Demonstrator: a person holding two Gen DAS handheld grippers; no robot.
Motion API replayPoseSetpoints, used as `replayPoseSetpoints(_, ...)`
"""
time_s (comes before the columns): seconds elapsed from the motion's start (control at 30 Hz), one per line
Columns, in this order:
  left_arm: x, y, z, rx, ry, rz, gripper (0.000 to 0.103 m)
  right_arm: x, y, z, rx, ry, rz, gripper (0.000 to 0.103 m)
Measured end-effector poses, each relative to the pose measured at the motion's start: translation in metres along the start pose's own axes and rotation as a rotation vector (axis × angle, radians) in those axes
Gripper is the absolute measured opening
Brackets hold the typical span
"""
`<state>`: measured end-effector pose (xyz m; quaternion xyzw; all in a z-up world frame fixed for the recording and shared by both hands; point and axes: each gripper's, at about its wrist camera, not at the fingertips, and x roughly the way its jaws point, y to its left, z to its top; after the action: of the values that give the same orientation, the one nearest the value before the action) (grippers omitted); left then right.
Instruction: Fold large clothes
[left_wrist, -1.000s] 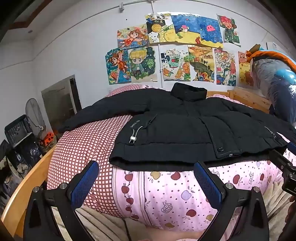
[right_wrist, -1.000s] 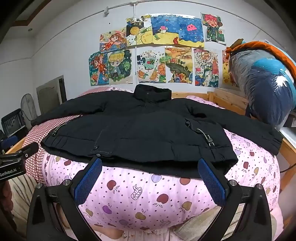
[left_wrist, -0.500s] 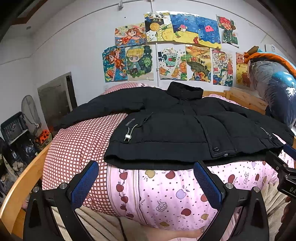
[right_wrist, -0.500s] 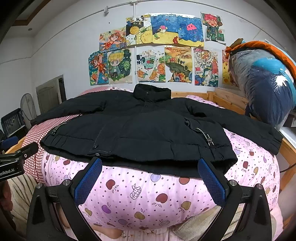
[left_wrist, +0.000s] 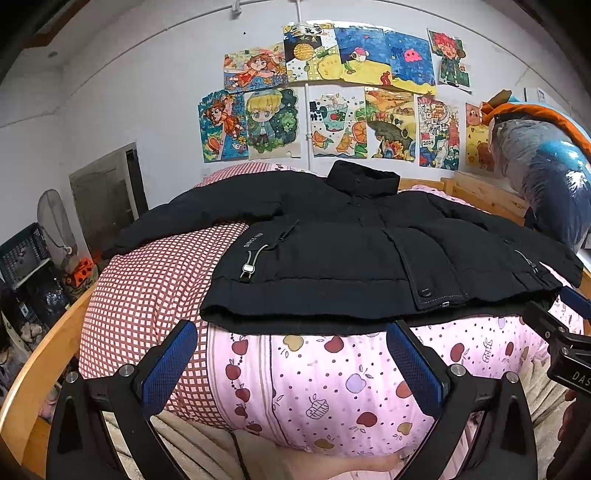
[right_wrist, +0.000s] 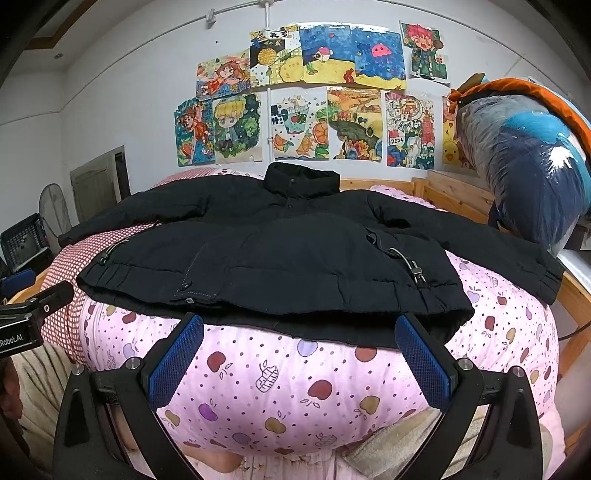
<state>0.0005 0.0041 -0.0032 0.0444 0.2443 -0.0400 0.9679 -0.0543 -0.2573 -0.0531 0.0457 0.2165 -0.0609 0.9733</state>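
A black padded jacket lies flat, front up, on a mound of bedding, collar at the far end, both sleeves spread out to the sides. It also shows in the right wrist view. My left gripper is open and empty, just short of the jacket's near hem on its left half. My right gripper is open and empty, just short of the hem on the right half. Each gripper's body shows at the edge of the other's view.
The bedding is a pink fruit-print quilt with a red checked quilt on the left. A wooden bed frame runs around it. A bagged blue bundle stands at the right. A fan and crates stand at the left.
Both grippers have come slightly nearer to the jacket's hem; the left view has shifted a little. The jacket has not moved and both grippers stay open.
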Motion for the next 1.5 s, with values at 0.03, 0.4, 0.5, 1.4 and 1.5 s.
replayPoseSetpoints(0.03,0.0002,0.0000,-0.0004,-0.001,0.000,0.001,0.103,0.0002,0.0002,0.0002,-0.001,0.001,-0.001,0.102)
replayPoseSetpoints(0.4,-0.0005,-0.0006,0.0003,-0.005,-0.001,0.005,0.103,0.0003,-0.0014,-0.0016,0.000,-0.002,-0.005,0.102)
replayPoseSetpoints(0.5,-0.0007,-0.0012,0.0006,-0.003,0.000,0.003,0.103,-0.0014,-0.0035,-0.0016,-0.002,-0.004,-0.004,0.102)
replayPoseSetpoints(1.4,-0.0022,0.0020,0.0004,-0.009,-0.007,0.014,0.103,-0.0050,-0.0024,-0.0012,-0.003,-0.010,-0.010,0.102)
replayPoseSetpoints(1.5,-0.0019,0.0021,0.0000,-0.007,-0.007,0.018,0.103,-0.0045,-0.0025,-0.0010,-0.003,-0.009,-0.010,0.102)
